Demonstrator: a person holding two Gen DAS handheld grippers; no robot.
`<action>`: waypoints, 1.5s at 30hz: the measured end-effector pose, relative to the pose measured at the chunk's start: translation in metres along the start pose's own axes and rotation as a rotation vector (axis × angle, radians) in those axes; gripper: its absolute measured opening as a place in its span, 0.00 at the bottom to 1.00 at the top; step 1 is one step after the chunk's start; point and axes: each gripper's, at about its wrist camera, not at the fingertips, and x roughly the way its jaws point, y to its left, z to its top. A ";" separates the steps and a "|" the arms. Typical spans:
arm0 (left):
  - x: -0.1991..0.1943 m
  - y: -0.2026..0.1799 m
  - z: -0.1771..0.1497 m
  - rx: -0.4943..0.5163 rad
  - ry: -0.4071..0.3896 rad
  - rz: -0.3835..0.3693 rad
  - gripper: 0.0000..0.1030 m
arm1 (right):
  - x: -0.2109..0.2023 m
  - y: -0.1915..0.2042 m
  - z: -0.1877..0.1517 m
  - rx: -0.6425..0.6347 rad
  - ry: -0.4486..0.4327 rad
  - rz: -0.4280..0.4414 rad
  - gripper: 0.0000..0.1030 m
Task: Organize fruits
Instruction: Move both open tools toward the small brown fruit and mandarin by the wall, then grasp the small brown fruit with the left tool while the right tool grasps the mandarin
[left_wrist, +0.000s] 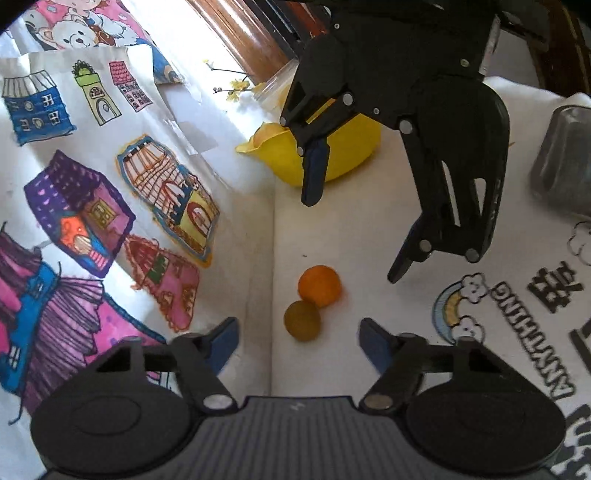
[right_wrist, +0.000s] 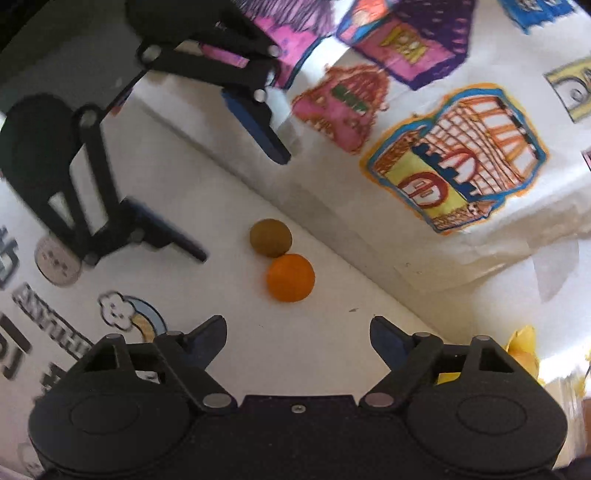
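Orange fruit (left_wrist: 319, 286) touches one brown fruit (left_wrist: 302, 320).

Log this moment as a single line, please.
left gripper: open, empty | right gripper: open, empty | orange fruit touching brown-green fruit on table | yellow bowl beyond

Between the grippers: the left gripper (left_wrist: 297, 345) and the right gripper (right_wrist: 297, 341) are facing each other with jaws spread wide, leaving bare white cloth (left_wrist: 354, 229) lying open between them.
Middle of that gap: an orange fruit (left_wrist: 319, 286) and a brownish-green fruit (left_wrist: 302, 320) are sitting there, touching each other.
Far side: a yellow bowl (left_wrist: 343, 155) is standing behind the right gripper's fingers, blocking that end.
Right edge: a grey metal container (left_wrist: 565, 162) is standing well apart from the fruits.
Left side: a raised fold of drawing-covered paper (left_wrist: 255, 240) is running just beside the fruits.
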 end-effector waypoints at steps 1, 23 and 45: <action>0.002 0.000 0.000 0.005 0.003 0.002 0.66 | 0.002 0.000 0.000 -0.015 0.001 0.000 0.83; 0.028 0.007 -0.005 -0.005 0.002 -0.036 0.35 | 0.022 -0.027 0.006 -0.093 0.016 0.114 0.61; 0.004 0.023 -0.020 -0.202 0.035 -0.072 0.24 | 0.025 -0.047 0.026 -0.048 0.011 0.209 0.53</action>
